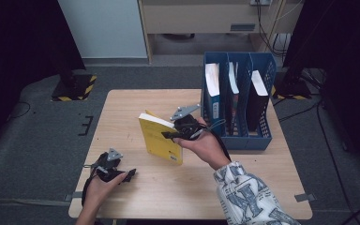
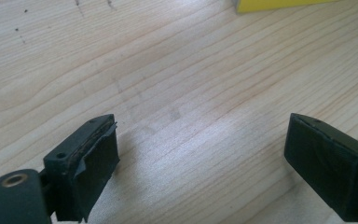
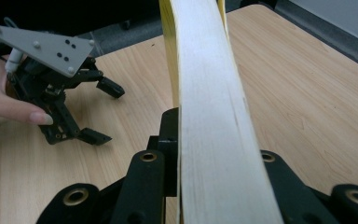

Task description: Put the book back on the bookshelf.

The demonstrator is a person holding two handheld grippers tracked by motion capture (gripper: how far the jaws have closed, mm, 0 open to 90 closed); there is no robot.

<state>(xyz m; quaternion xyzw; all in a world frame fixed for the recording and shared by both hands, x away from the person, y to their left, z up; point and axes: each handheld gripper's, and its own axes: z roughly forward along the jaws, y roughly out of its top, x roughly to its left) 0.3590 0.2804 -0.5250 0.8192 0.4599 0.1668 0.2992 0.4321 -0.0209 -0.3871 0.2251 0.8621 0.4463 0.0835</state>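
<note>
The yellow book (image 1: 160,139), stood on edge mid-table (image 1: 122,117) and pinched across its page block by the right gripper (image 1: 171,135) while the left gripper (image 1: 127,175) rests wide and empty, looks light yet floppy, so a hold near the spine seems safest.

One yellow book (image 1: 159,140), two hand-held grippers, one blue file rack (image 1: 262,136), three filed books, one table (image 1: 136,197)
</note>
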